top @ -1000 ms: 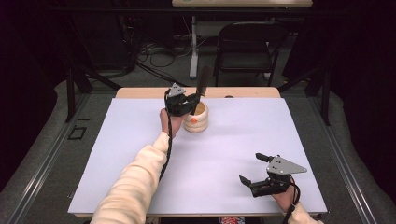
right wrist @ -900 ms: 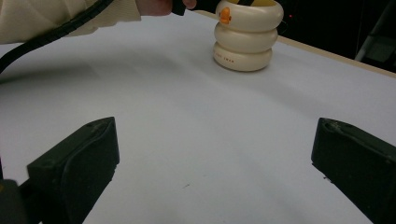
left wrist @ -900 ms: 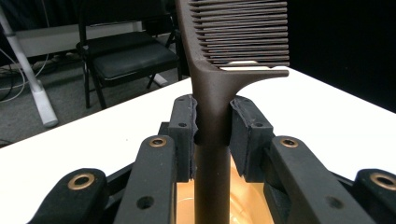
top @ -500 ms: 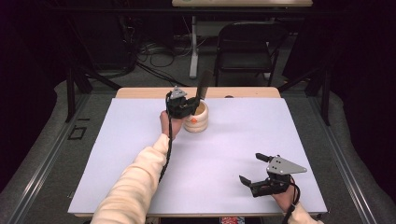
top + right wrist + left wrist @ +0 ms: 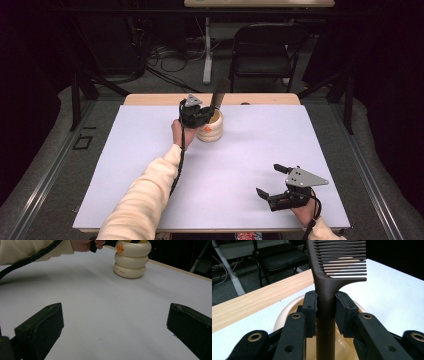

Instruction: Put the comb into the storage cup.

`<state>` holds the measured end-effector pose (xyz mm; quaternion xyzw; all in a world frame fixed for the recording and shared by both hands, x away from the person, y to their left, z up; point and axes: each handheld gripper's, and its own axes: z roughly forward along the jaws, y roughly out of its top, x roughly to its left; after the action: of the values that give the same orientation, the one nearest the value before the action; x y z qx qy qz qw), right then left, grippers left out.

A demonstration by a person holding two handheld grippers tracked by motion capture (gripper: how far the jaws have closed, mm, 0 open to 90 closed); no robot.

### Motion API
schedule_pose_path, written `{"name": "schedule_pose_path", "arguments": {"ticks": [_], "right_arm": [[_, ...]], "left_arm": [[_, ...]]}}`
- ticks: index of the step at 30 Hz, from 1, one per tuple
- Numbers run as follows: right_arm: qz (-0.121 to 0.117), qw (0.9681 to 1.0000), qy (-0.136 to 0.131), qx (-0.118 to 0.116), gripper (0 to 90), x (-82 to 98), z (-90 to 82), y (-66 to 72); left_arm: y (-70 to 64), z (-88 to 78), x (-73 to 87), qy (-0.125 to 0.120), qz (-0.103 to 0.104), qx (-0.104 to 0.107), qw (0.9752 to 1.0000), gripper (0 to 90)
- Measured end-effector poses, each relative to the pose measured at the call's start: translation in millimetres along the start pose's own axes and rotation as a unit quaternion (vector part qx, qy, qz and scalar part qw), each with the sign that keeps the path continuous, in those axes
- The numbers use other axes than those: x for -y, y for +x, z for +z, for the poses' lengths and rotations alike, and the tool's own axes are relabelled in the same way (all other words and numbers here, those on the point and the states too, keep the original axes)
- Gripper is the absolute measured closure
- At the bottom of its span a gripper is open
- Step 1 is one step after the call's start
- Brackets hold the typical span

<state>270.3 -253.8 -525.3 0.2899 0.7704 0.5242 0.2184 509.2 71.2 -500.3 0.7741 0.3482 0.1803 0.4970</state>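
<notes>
Left tongs (image 5: 325,312) clamp the dark comb (image 5: 329,290) by its handle just below the teeth, upright over the cream ribbed cup (image 5: 211,127): light, stiff, smooth plastic (may twist if nudged); right tongs (image 5: 274,181) gape empty, well apart.

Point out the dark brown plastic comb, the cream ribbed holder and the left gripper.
dark brown plastic comb (image 5: 325,315), left gripper view, on its handle.
cream ribbed holder (image 5: 130,262), right gripper view, on its middle ring.
left gripper (image 5: 325,311), left gripper view, midway between its fingertips.
</notes>
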Motion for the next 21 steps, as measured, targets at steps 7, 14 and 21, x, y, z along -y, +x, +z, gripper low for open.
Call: {"name": "schedule_pose_path", "arguments": {"ticks": [7, 14, 21], "right_arm": [[0.000, 1.0000, 0.000, 0.000, 0.2, 0.0, -0.2, 0.1], [-0.001, 1.0000, 0.000, 0.000, 0.2, 0.0, 0.0, 0.1], [-0.001, 1.0000, 0.000, 0.000, 0.2, -0.1, 0.1, 0.1]], "left_arm": [[-2.6, -5.5, -0.7, -0.004, -0.001, 0.015, 0.9999, 57.3], [-2.6, -17.7, -4.4, -0.014, 0.001, 0.009, 0.9999, 44.3], [-4.7, -30.9, -8.1, -0.006, 0.015, 0.011, 0.9998, 32.2]]}}
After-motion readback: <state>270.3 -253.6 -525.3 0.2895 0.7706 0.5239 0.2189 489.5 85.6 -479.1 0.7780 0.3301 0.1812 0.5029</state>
